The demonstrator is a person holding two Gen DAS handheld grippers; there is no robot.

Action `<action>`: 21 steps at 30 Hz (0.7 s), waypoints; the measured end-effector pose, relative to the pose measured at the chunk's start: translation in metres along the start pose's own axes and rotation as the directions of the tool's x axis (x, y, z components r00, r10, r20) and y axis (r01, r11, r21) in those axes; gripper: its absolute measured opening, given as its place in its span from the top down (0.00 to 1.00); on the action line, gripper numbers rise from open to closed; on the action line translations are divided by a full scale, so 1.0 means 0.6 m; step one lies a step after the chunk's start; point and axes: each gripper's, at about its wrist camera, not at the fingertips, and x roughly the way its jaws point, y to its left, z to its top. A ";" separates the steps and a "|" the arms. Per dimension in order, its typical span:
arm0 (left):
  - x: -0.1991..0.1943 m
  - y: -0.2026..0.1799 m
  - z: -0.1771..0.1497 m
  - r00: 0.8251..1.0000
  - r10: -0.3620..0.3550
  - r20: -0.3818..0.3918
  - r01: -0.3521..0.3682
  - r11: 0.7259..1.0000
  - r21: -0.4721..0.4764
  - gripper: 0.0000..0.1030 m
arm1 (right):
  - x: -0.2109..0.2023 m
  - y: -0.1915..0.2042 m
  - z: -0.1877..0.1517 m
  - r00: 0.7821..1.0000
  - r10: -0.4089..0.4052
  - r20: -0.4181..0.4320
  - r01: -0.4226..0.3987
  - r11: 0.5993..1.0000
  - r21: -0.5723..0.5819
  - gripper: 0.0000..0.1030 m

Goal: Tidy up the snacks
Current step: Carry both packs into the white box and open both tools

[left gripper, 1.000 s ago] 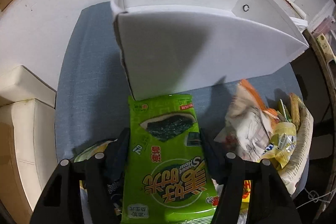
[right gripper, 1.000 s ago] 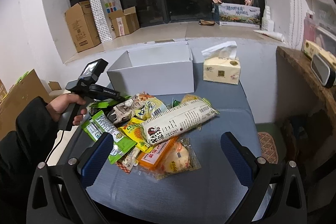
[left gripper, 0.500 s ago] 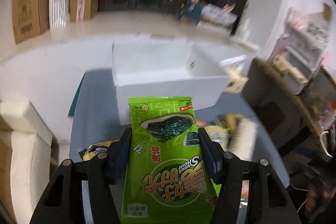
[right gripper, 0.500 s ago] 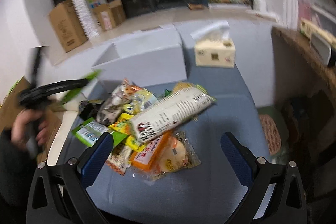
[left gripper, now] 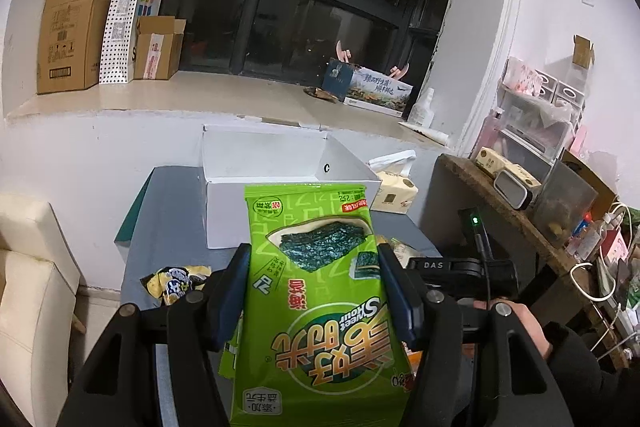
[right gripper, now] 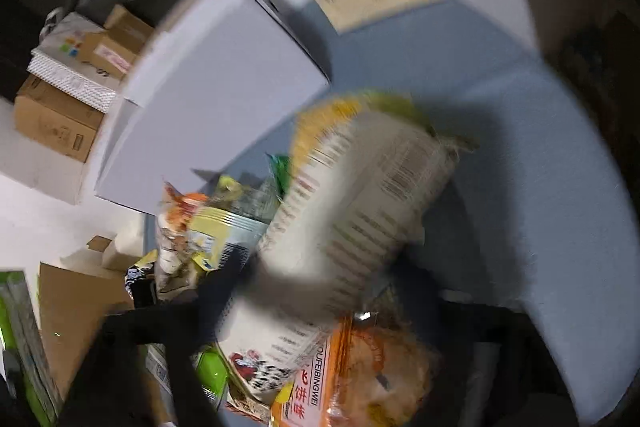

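Note:
My left gripper [left gripper: 314, 263] is shut on a green seaweed snack packet [left gripper: 316, 291] and holds it upright above the grey table, in front of the open white box [left gripper: 280, 187]. The right wrist view is badly blurred. It looks down on the snack pile, close over a long white cracker packet [right gripper: 360, 211] with an orange pastry packet [right gripper: 360, 367] below it. The right gripper [right gripper: 320, 291] straddles the white packet, but blur hides how its fingers stand. The white box [right gripper: 208, 99] lies beyond the pile.
A tissue pack [left gripper: 394, 189] stands right of the box. A yellow snack bag [left gripper: 176, 281] lies on the table's left. Cardboard boxes [left gripper: 72, 27] sit on the window ledge. A cluttered wooden shelf [left gripper: 520, 203] is on the right. A cream seat [left gripper: 28, 291] is at left.
My left gripper has lifted and tilted up with the seaweed packet, away from the box front. My right gripper has swung fast down onto the snack pile, tilting left.

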 end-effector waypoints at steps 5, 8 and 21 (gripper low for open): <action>0.000 0.003 -0.006 1.000 -0.011 0.002 0.011 1.000 -0.008 0.36 | -0.049 0.004 -0.017 0.995 0.083 0.051 -0.081 0.996 -0.031 0.63; -0.001 0.006 0.001 0.999 -0.040 0.021 0.041 0.999 -0.022 0.36 | -0.097 0.010 -0.024 0.983 0.157 0.099 -0.151 0.987 -0.062 0.65; 0.189 0.056 0.195 0.996 0.077 0.038 -0.076 0.997 -0.033 0.36 | -0.146 0.190 0.142 0.968 0.140 0.206 -0.040 0.904 -0.427 0.65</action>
